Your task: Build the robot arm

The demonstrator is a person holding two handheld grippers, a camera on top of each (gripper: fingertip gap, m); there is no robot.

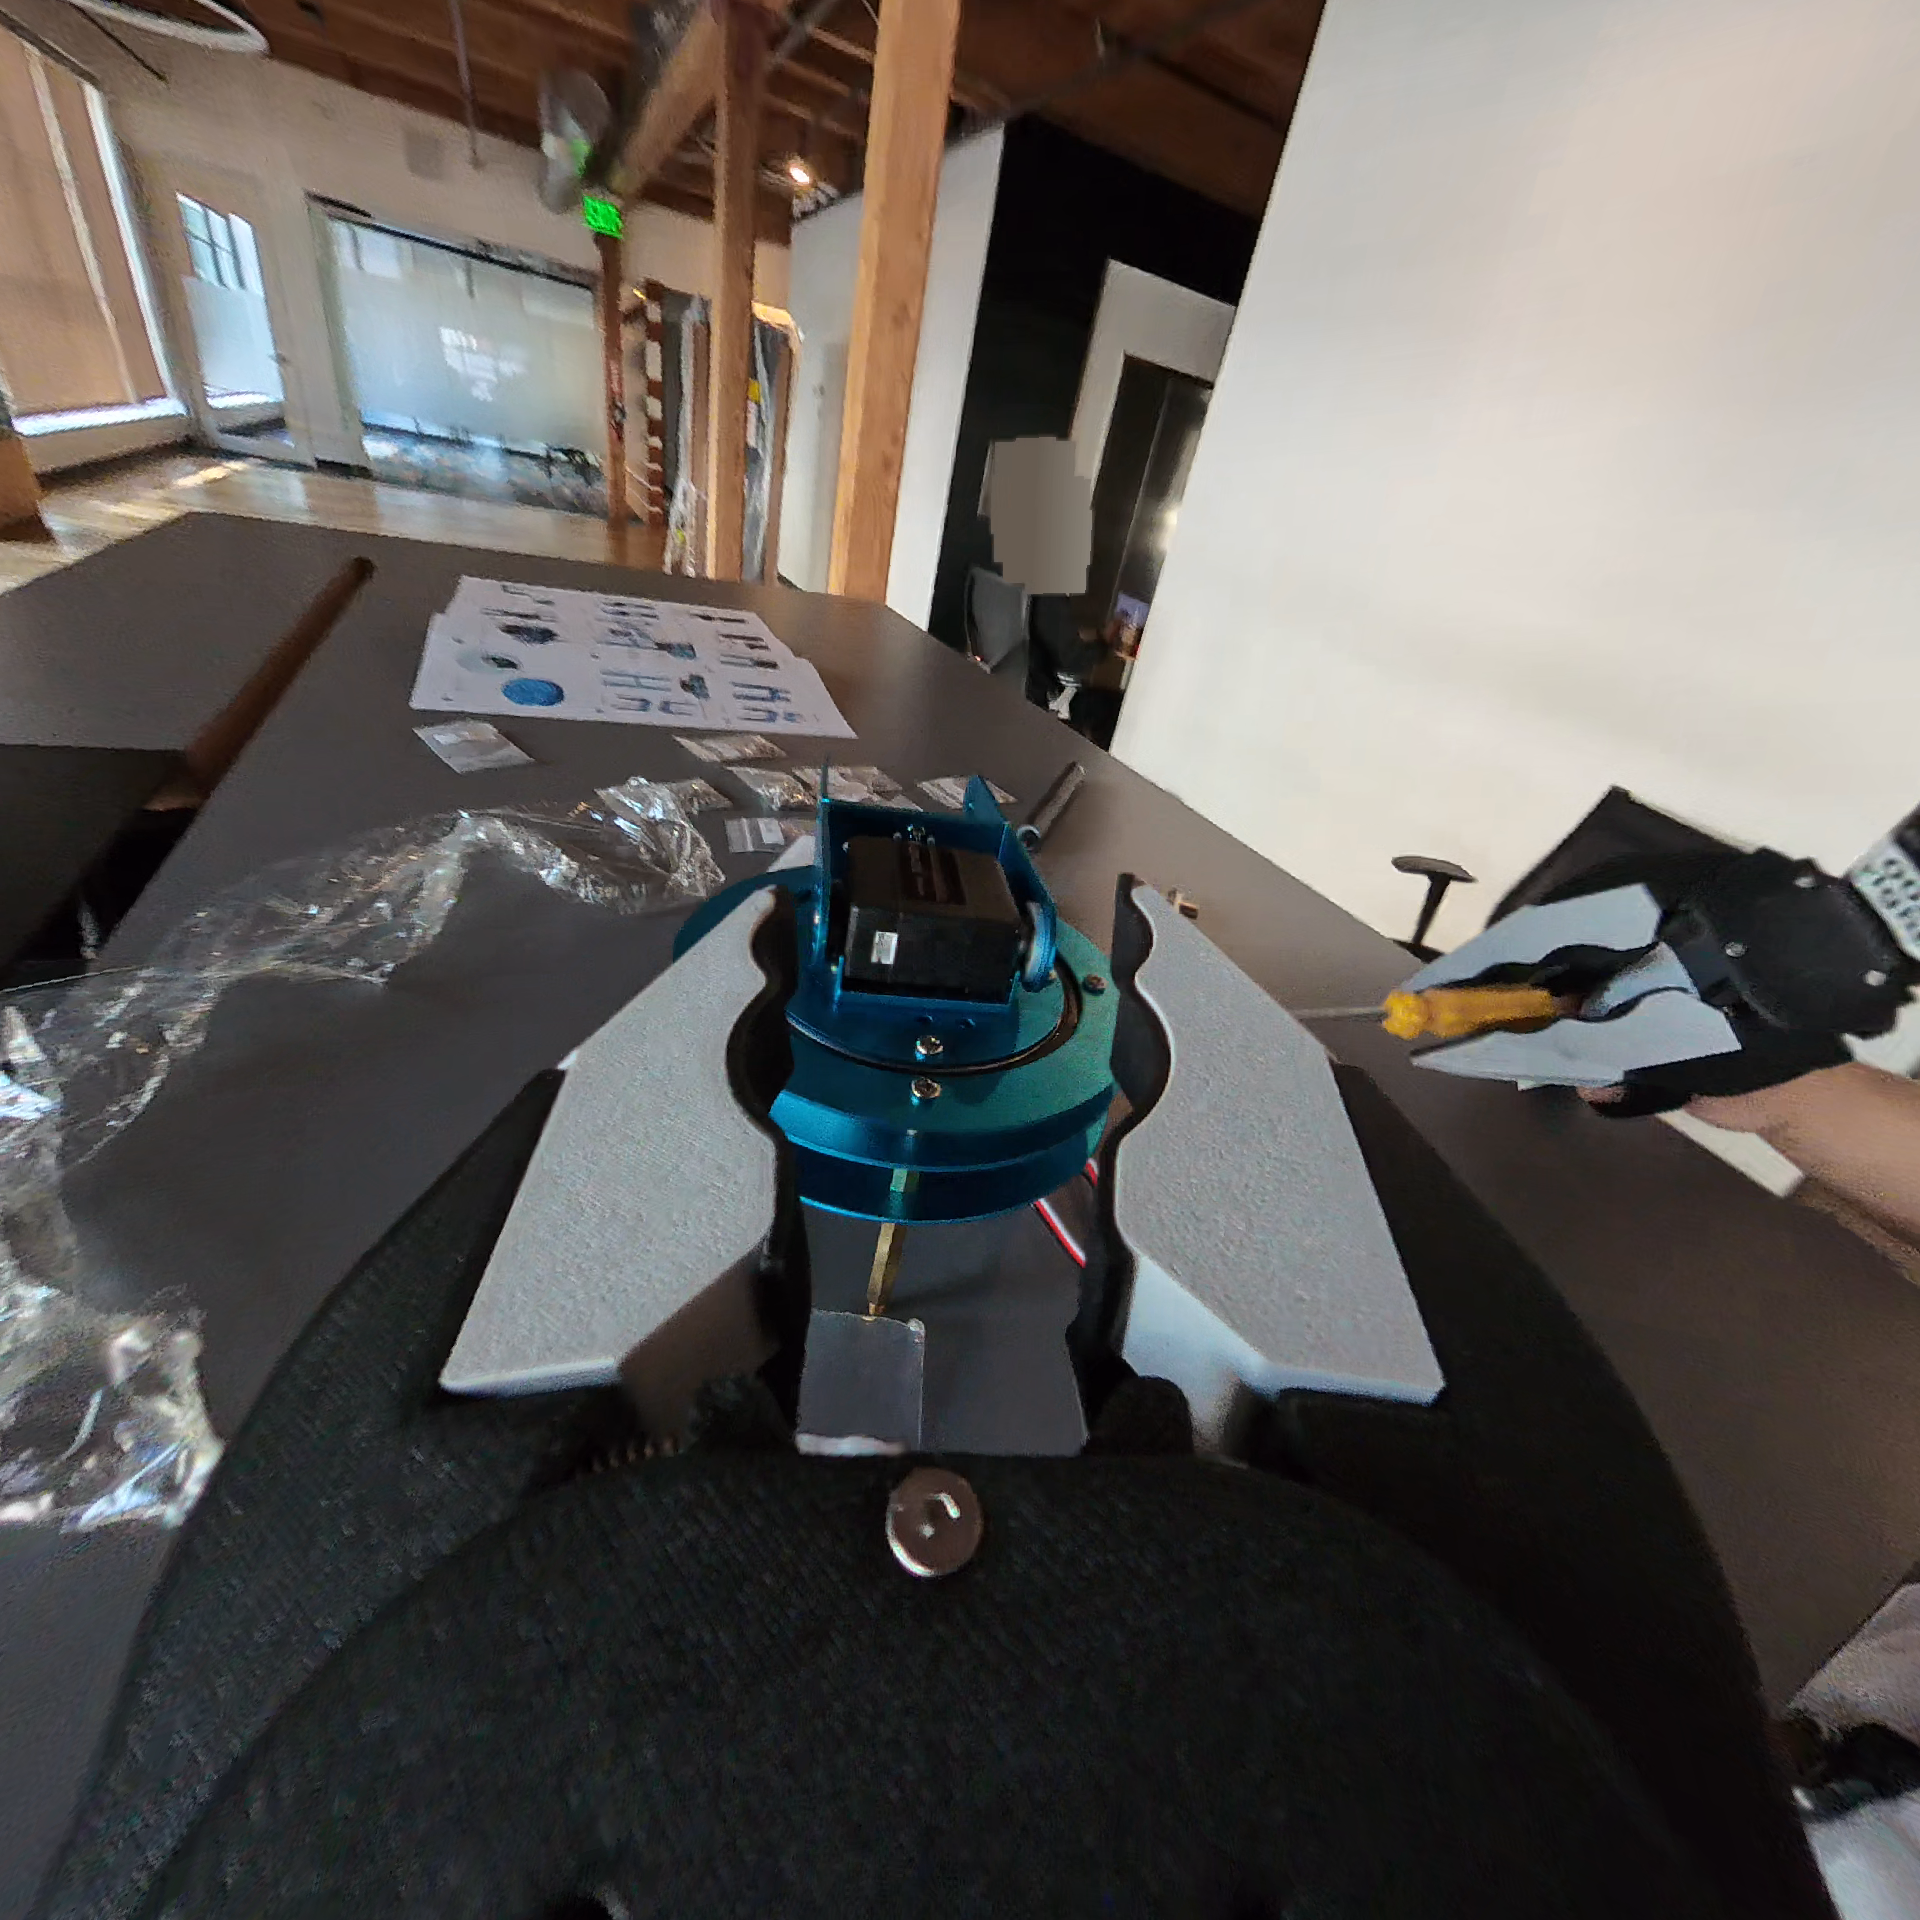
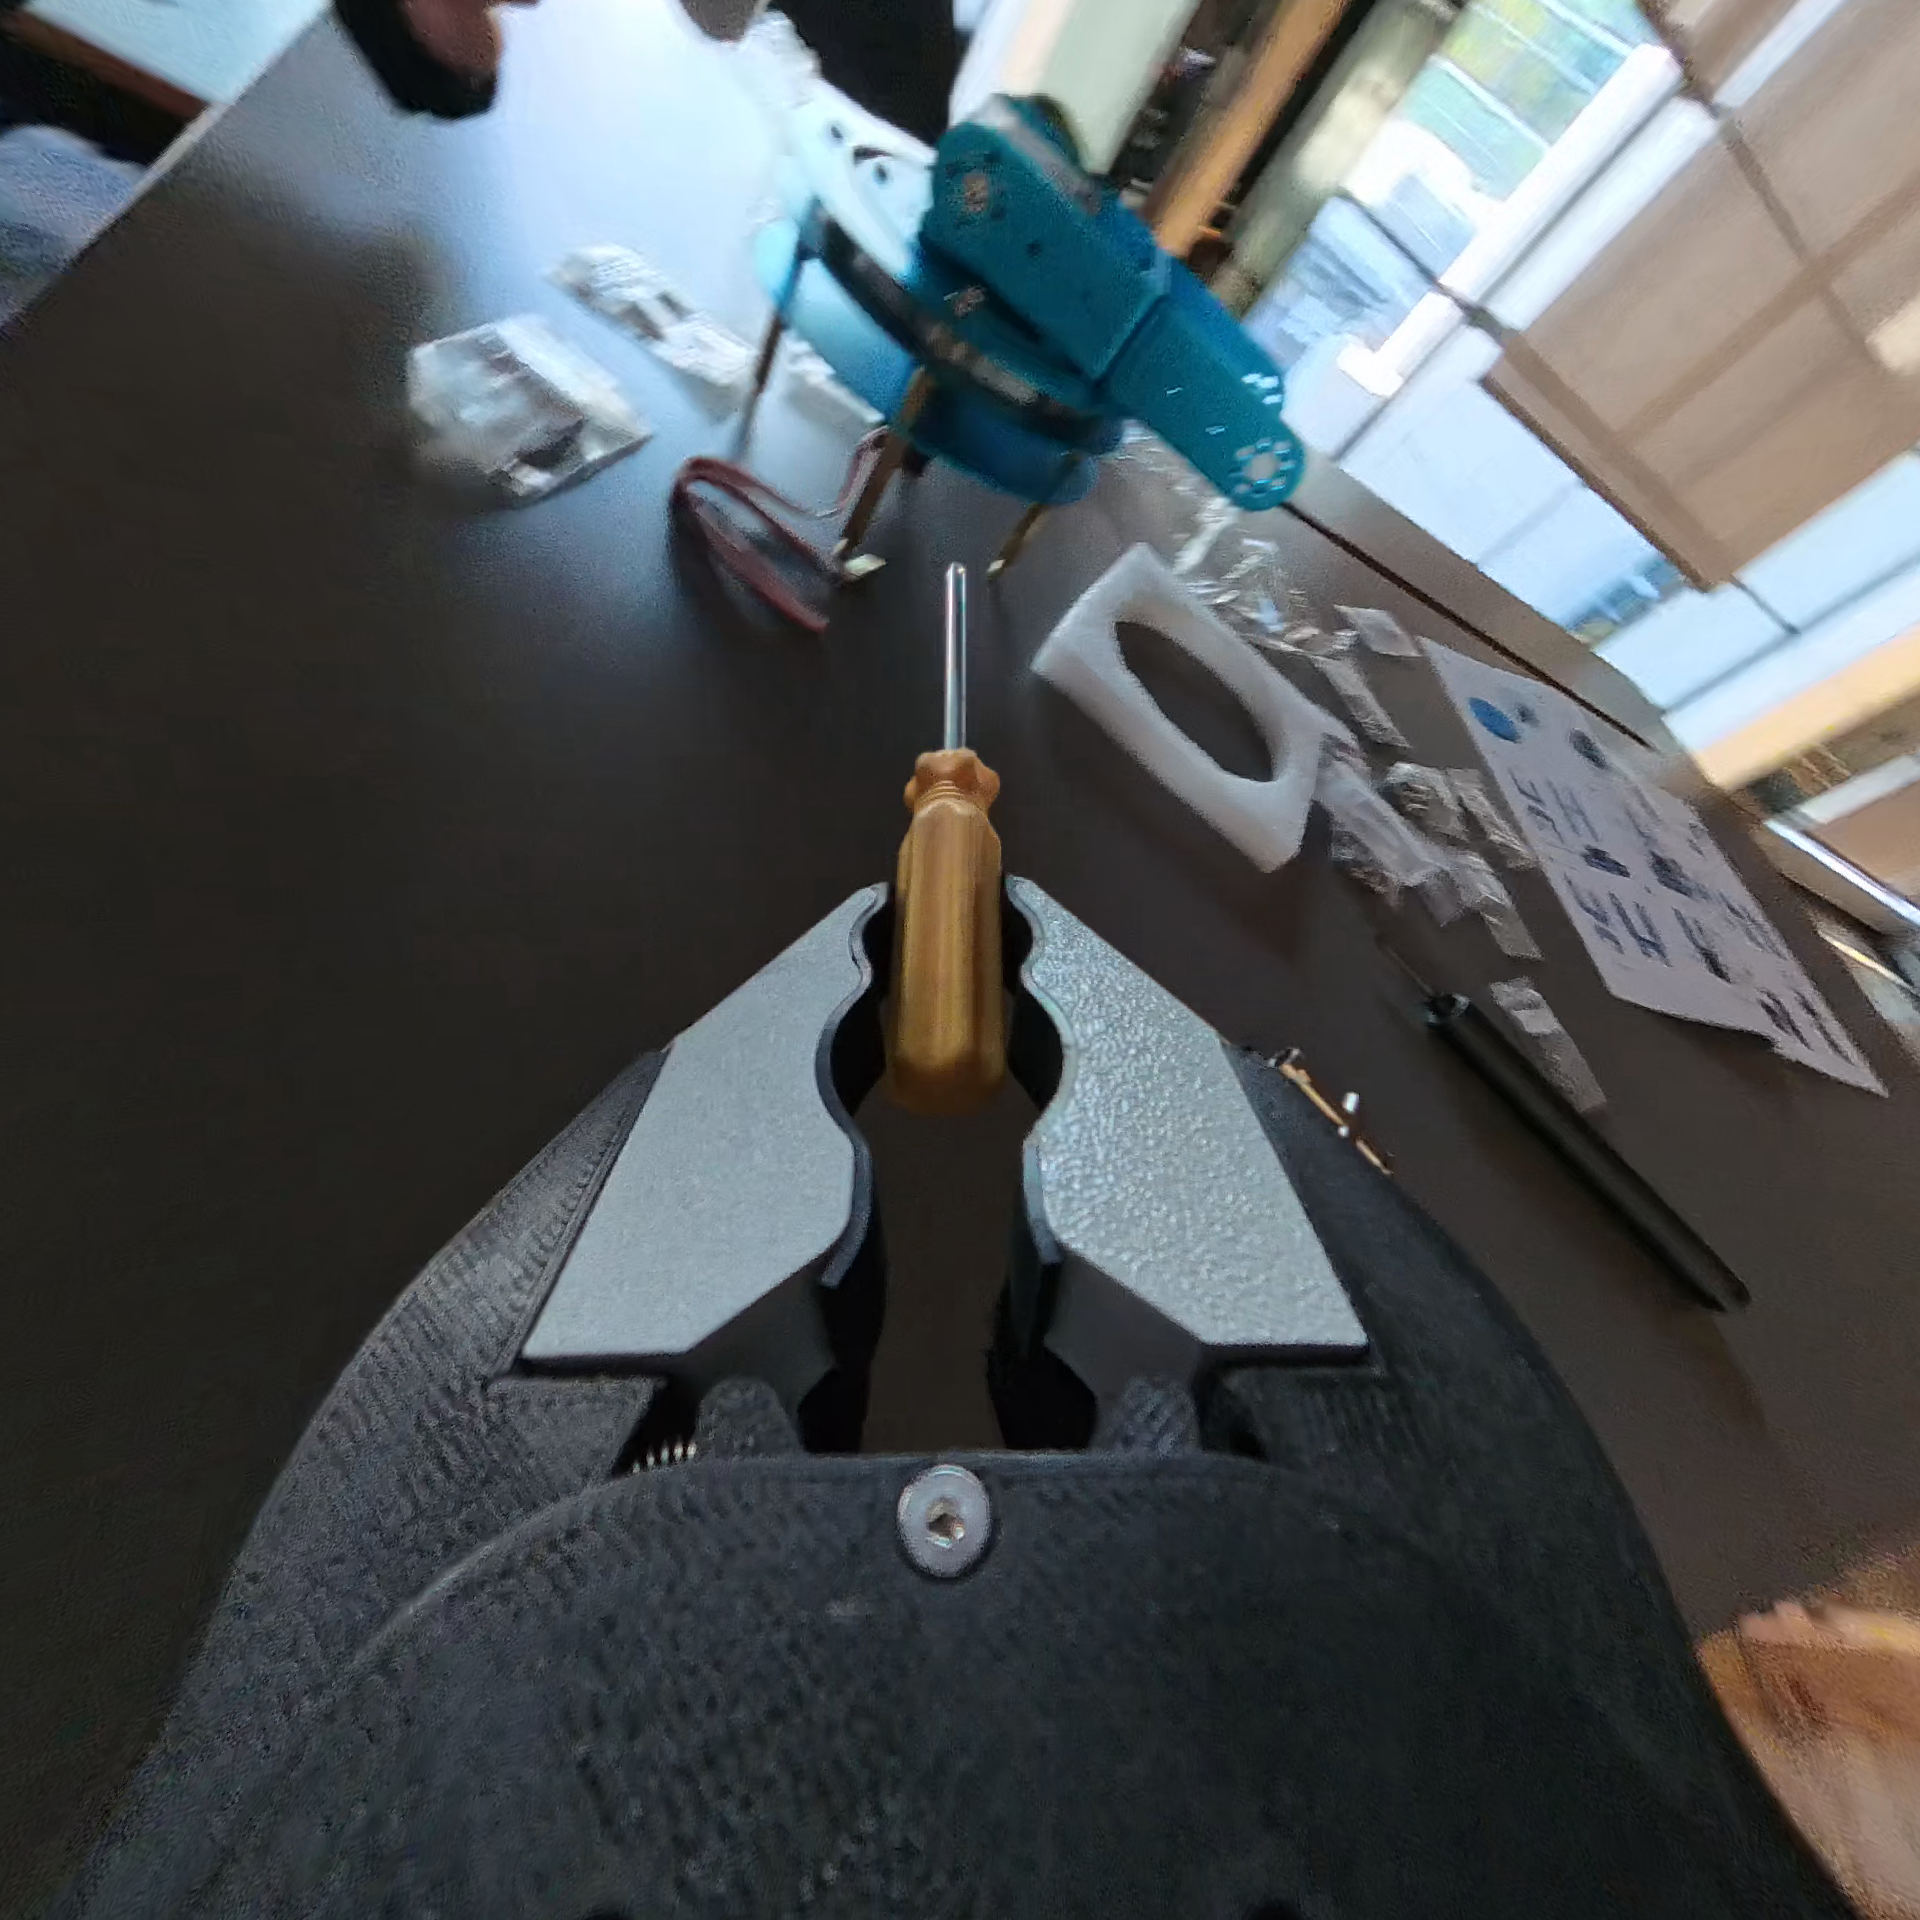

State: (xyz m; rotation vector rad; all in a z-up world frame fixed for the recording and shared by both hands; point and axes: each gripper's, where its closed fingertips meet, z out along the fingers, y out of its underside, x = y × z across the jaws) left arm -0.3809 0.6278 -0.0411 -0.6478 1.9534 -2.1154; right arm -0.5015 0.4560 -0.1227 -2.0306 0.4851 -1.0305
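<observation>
My left gripper (image 1: 945,914) is shut on a blue metal turntable base (image 1: 940,1091) that carries a blue bracket with a black servo (image 1: 925,914), and holds it above the dark table. Brass standoffs (image 1: 891,1262) and red wires hang under it. My right gripper (image 2: 945,904) is shut on a small screwdriver with an amber handle (image 2: 948,956); its thin steel shaft (image 2: 954,655) points toward the blue assembly (image 2: 1049,312), a short way off. The right gripper also shows in the left wrist view (image 1: 1423,1023), to the right of the assembly.
On the dark table (image 1: 1558,1299) lie crumpled clear plastic wrap (image 1: 312,914), several small bags of parts (image 2: 1423,821), a printed instruction sheet (image 1: 613,655), a white foam frame (image 2: 1184,717) and a dark metal rod (image 2: 1590,1153). A person's forearm (image 1: 1787,1122) holds the right gripper. The left gripper's tips are roughly 25 cm from the right gripper's. The dark metal rod (image 2: 1590,1153) lies around 30 cm away from my right fingertips.
</observation>
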